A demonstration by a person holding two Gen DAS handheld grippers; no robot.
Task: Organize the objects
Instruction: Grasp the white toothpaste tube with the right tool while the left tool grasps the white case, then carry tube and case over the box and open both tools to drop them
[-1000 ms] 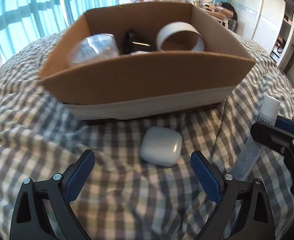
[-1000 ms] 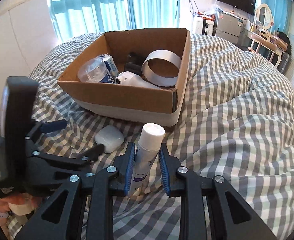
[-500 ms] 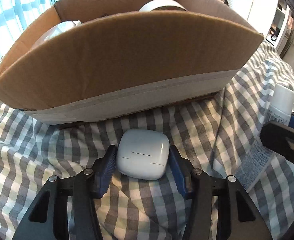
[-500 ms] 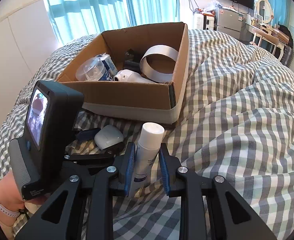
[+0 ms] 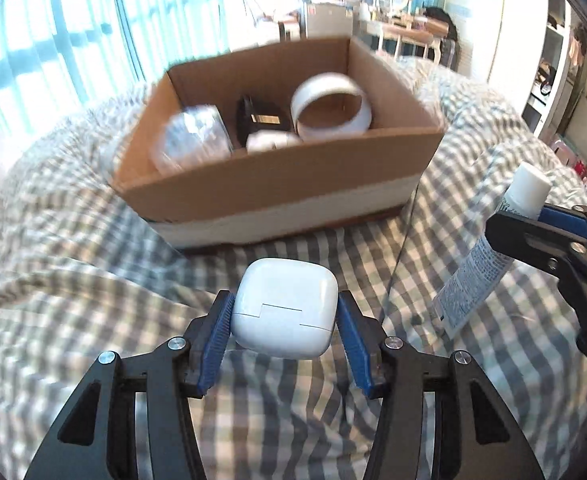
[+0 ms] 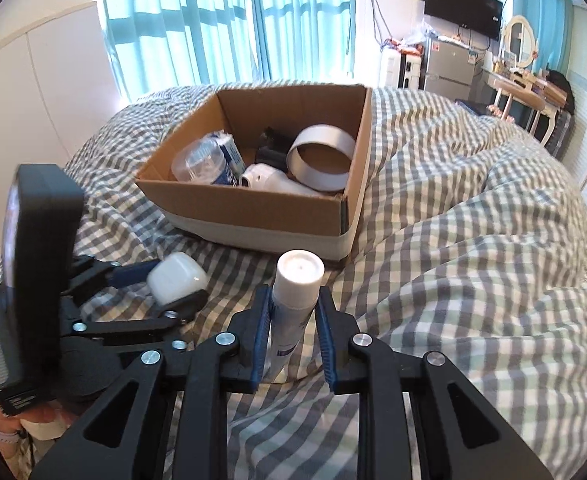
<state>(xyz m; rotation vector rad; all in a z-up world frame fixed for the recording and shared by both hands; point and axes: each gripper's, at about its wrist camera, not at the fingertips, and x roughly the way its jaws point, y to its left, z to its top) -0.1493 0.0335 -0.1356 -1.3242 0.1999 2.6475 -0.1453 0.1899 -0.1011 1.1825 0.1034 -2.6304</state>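
Checked bedding (image 6: 473,240) covers the bed and fills the foreground of both wrist views, rumpled into folds.

Nearest, the left gripper (image 5: 285,316) points steeply down with its blue pads pressed on the sides of a white case (image 5: 285,308), which hangs clear of the cloth. In the right view a black camera block hides most of that gripper.

Just beside it, the right gripper (image 6: 293,316) is clamped on a white tube (image 6: 295,300), cap up; the tube's lower end is hidden behind the fingers.

Farther off sits a cardboard box (image 6: 253,216) holding a white ring (image 6: 321,156), a clear tub (image 6: 197,164), a white gadget and something black, too blurred and part-hidden to name.

Curtains (image 6: 221,20) hang behind.
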